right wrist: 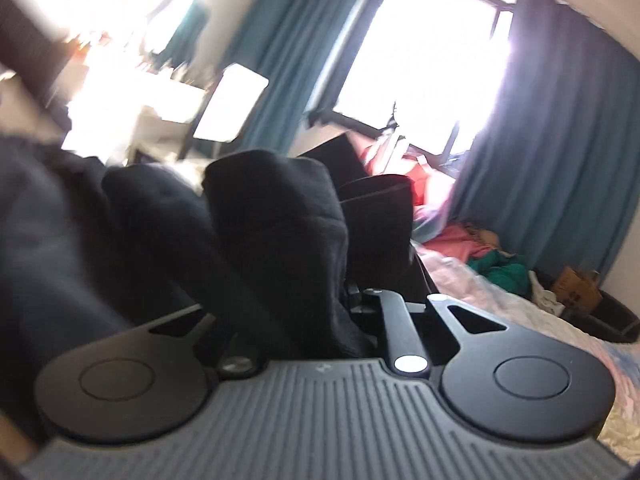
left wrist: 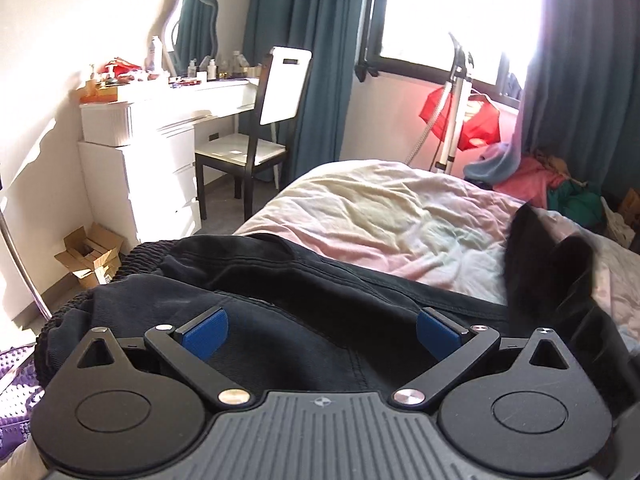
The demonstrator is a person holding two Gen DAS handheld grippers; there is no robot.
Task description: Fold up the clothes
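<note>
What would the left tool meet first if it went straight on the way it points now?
Most likely the black garment lying just ahead of the open left tool, with the bed beyond it. Depth is hard to judge.

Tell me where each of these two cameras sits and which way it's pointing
Left wrist: rides the left gripper, jaws open, looking along the black trousers and bed toward the dressing table and window.
Right wrist: rides the right gripper, shut on bunched black trousers, tilted and blurred, facing the window.
Shared: trousers, bed, window, teal curtains, white-backed chair.
</note>
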